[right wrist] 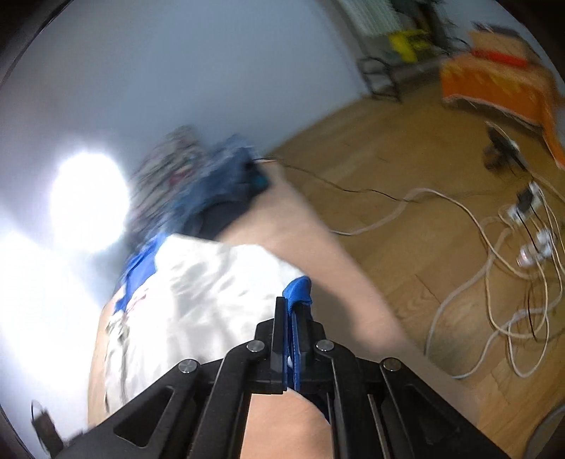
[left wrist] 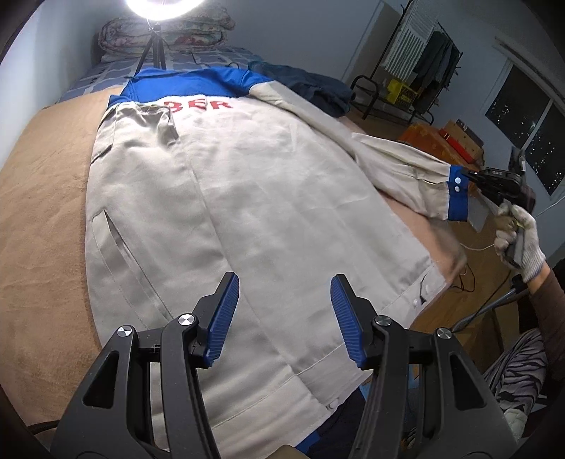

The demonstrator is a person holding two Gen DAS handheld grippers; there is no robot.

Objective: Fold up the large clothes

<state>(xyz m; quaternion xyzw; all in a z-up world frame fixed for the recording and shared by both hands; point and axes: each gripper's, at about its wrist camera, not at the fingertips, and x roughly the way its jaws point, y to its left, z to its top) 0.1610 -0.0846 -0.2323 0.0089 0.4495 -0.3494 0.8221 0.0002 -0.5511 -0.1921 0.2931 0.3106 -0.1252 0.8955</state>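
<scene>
A large beige jacket [left wrist: 247, 197] with blue shoulders and red letters lies back-up on a tan bed cover [left wrist: 42, 226]. Its left sleeve is folded onto the back. My left gripper [left wrist: 284, 303] hovers open over the jacket's lower part, nothing between its blue pads. The right sleeve stretches out past the bed edge; its blue cuff [left wrist: 458, 197] is pinched in my right gripper [left wrist: 471, 176], held by a gloved hand [left wrist: 519, 240]. In the blurred right wrist view the right gripper [right wrist: 291, 307] is shut on the blue cuff [right wrist: 298, 287], with the jacket [right wrist: 212, 282] beyond.
A ring light on a tripod [left wrist: 155, 46] and folded quilts [left wrist: 166, 31] stand at the bed's far end. Dark blue clothes [left wrist: 310, 88] lie at the far right edge. Cables [right wrist: 494, 254] and power strips trail over the wooden floor; a clothes rack [left wrist: 416, 70] stands behind.
</scene>
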